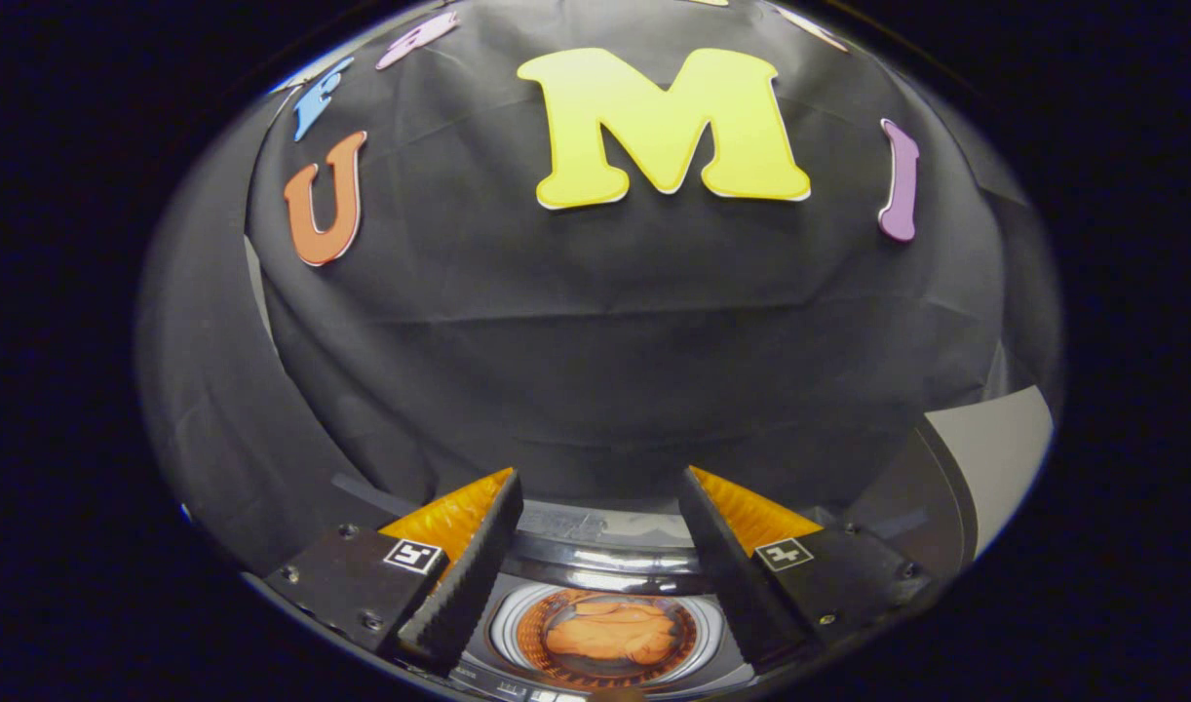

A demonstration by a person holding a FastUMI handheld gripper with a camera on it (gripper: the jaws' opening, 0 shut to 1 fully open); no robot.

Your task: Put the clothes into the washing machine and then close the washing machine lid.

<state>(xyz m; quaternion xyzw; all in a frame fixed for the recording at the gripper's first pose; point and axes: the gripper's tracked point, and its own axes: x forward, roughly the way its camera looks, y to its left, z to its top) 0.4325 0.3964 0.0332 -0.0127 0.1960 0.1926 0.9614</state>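
Fingers: both fingers (479, 556) of the gripper (600, 497) stand wide apart with nothing between their ribbed inner faces; the gripper is open and holds nothing.
Finger marks: each finger base carries a small square black-and-white marker; it is a pattern and not letters.
Washing machine: the washing machine (605, 561) sits low between the two fingers and a little beyond their bases; its round opening faces up and shiny rings go around the rim.
Clothes: the clothes (610, 632) lie inside the drum, seen between the fingers, as an orange crumpled bundle; the kind of garment is hard to make out.
Lid: the lid (932, 483) stands raised, beyond the right finger and to its outer side, so the opening is uncovered; it has a dark curved face and a pale grey part further out, and its outer side is cut off.
Room: the black cloth wall (595, 322) hangs beyond the fingertips, with folds and creases.
Surface: the floor or table under the machine is hidden by the machine and the fingers.
Writing: a strip of small signs runs along the near side of the machine, below the drum, too small and blurred to read.
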